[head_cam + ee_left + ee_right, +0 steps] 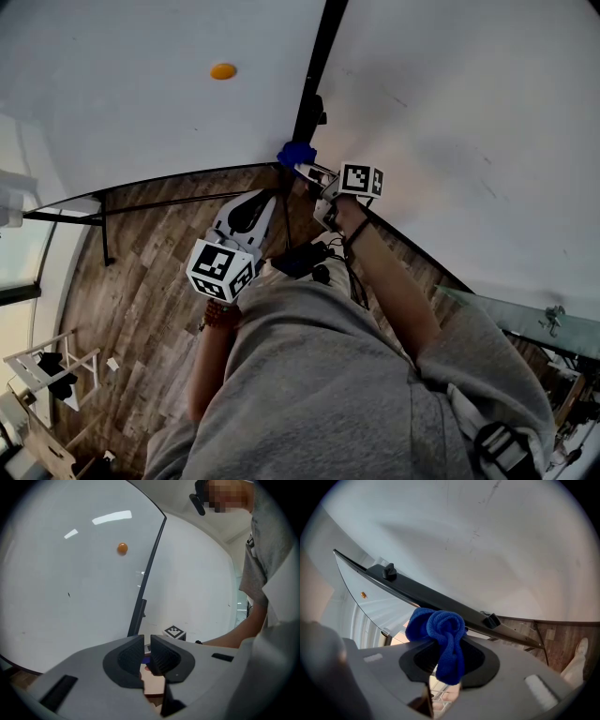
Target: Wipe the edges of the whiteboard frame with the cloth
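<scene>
— Well, how is the right gripper [447, 657] found?
— Its jaws are clamped on a blue cloth [439, 629], which is bunched above them and hangs down between them.
— And where is the cloth placed?
— It is held at the black frame bar [440, 599] of the whiteboard [141, 112], at the bar's lower end as seen from the head view. Whether the bar is actually touched cannot be told. A black knob [389, 571] is seen on the bar, farther along it from the cloth.
— What of the left gripper [147, 654]?
— Its jaws are drawn almost together, with only a thin slit between them, and nothing is held there. It is held below the bar and to its left, apart from it and pointed toward it.
— What else is seen around the bar?
— An orange round magnet [223, 71] is stuck to the white panel left of the bar. A second white surface [469, 112], faintly smudged, is seen right of the bar. Wood-plank floor [150, 281] is seen beneath the bar's lower end.
</scene>
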